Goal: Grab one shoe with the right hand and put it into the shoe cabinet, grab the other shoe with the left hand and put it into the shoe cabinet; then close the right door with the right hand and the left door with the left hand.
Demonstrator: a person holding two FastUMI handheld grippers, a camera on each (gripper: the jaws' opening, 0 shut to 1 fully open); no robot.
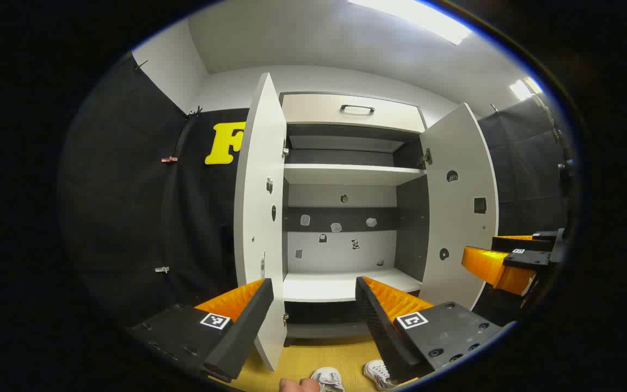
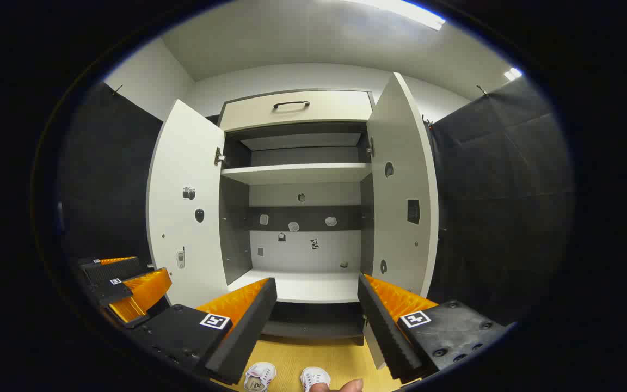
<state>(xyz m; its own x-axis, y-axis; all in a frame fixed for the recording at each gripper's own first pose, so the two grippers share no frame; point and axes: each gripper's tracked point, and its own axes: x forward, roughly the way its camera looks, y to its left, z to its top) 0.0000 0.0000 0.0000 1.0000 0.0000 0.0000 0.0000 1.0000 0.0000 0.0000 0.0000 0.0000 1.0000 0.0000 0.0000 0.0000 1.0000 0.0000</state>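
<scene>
Shoe cabinet [image 2: 297, 163] is seen with both doors swung wide (shelves bare). Two shoes [image 2: 259, 375] lie on the floor before it. Left gripper [image 1: 313, 305] and right gripper [image 2: 316, 307] are held with jaws wide, nothing gripped.

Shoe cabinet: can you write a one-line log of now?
shoe cabinet: both doors open, shelves bare | shoes: on floor | left gripper: open | right gripper: open

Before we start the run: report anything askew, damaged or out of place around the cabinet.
Nothing stands out. The shoe cabinet stands with both doors open and bare shelves; the two shoes sit upright side by side on the floor before it. Both claws are open, holding nothing.
</scene>
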